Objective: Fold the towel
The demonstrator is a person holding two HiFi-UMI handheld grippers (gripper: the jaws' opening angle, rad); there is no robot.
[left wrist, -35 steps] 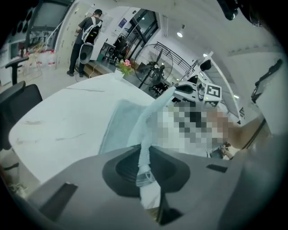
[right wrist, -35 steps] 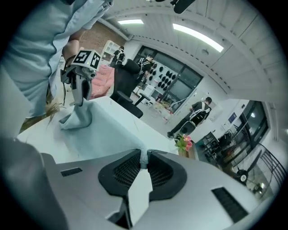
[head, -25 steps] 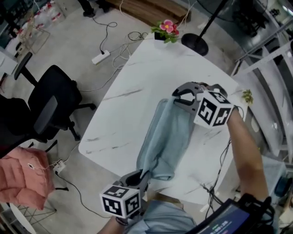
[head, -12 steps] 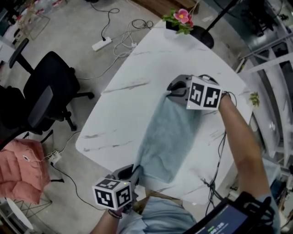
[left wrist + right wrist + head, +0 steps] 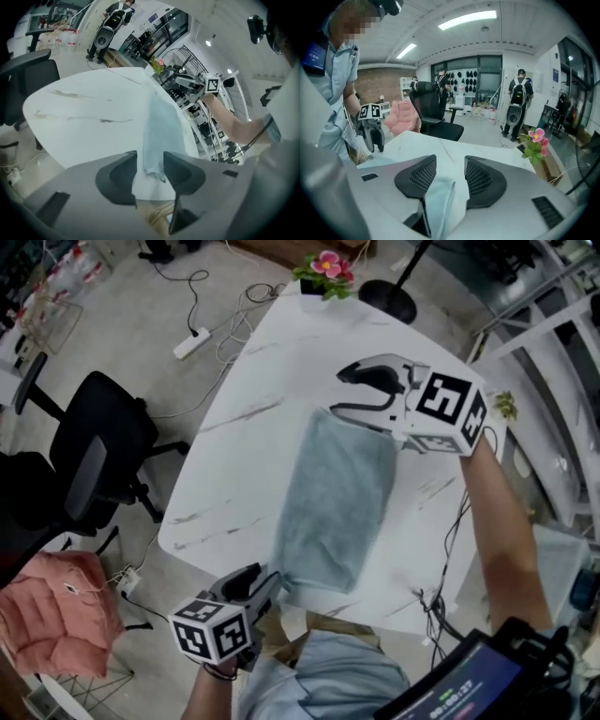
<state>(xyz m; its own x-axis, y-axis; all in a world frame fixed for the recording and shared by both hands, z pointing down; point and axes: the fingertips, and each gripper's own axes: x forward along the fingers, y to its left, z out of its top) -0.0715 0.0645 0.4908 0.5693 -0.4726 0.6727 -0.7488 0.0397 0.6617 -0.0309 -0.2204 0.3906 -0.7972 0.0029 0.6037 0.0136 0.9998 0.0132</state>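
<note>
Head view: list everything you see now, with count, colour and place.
towel: one, pale blue, flat on the table
table: one, white marble, centre
flowers: one pot, pink, table's far corner
office chair: one, black, floor at left
power strip: one, white, floor beyond table
padded garment: one, pink, lower left
left gripper: one, grey, towel's near end; jaws just opening, towel corner between, unpinched
right gripper: one, grey, towel's far end; jaws just opening, towel edge between, unpinched

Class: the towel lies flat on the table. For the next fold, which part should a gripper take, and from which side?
Probably a corner at the far short edge of the towel, approached low from beyond that end. It lies as a flat long strip, so only an edge can be pinched.
</note>
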